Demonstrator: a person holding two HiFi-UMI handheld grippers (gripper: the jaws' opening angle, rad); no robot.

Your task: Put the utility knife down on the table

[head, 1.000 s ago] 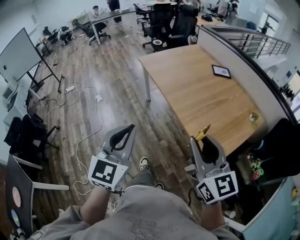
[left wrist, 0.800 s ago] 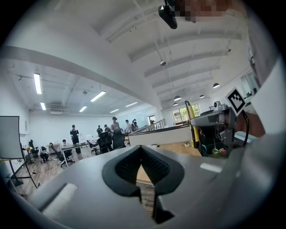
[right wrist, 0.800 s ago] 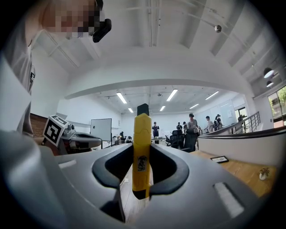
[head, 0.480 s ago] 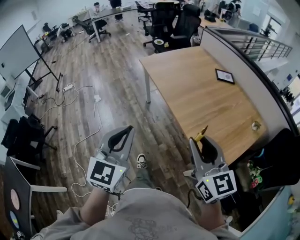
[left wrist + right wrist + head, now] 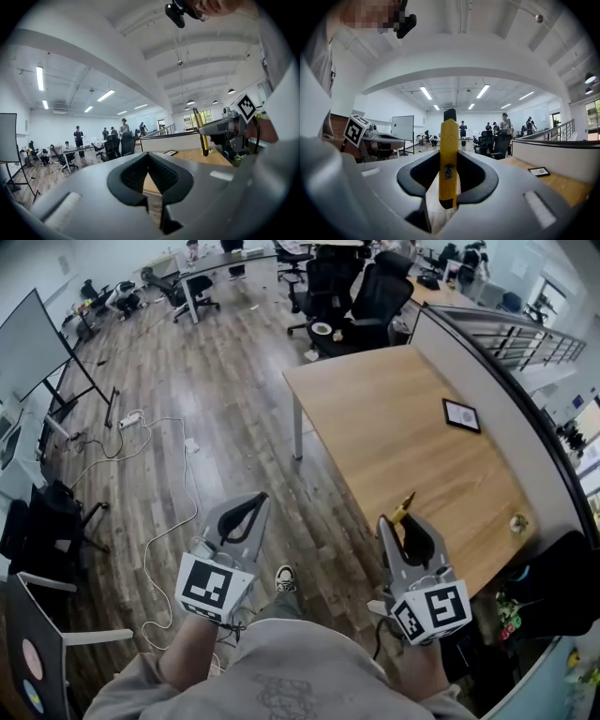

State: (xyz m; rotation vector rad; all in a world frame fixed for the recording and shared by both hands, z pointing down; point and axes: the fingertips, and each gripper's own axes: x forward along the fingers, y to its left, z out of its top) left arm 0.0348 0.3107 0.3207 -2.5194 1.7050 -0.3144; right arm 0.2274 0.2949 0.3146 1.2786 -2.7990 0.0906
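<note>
The right hand-held gripper (image 5: pixel 401 523) is clamped on a yellow utility knife (image 5: pixel 405 506). In the right gripper view the knife (image 5: pixel 449 140) stands between the two jaws of that hand-held gripper (image 5: pixel 450 157), with its lower end down in the dark loop of the jaws and its black tip sticking out past them. In the head view the knife's yellow end juts forward from the jaw tips, and its tip lies over the near edge of the wooden counter (image 5: pixel 403 418). It is carried in the jaws and is not lying on the counter. The left hand-held gripper (image 5: pixel 249 506) is held in front of the person's body, well apart from the right one, above the plank floor (image 5: pixel 216 390). Its own view shows the jaws (image 5: pixel 148 155) pressed together with nothing between them. That same view catches the right hand-held gripper (image 5: pixel 225 133) off to the side, with the knife (image 5: pixel 200 133) upright in it. On the counter, well beyond the knife, a small framed picture (image 5: pixel 461 414) lies flat near the partition. Black office chairs (image 5: pixel 361 292) stand at the counter's far end. White cables (image 5: pixel 155 451) trail over the floor, and a shoe (image 5: pixel 286 578) shows between the two hand-held grippers.
</note>
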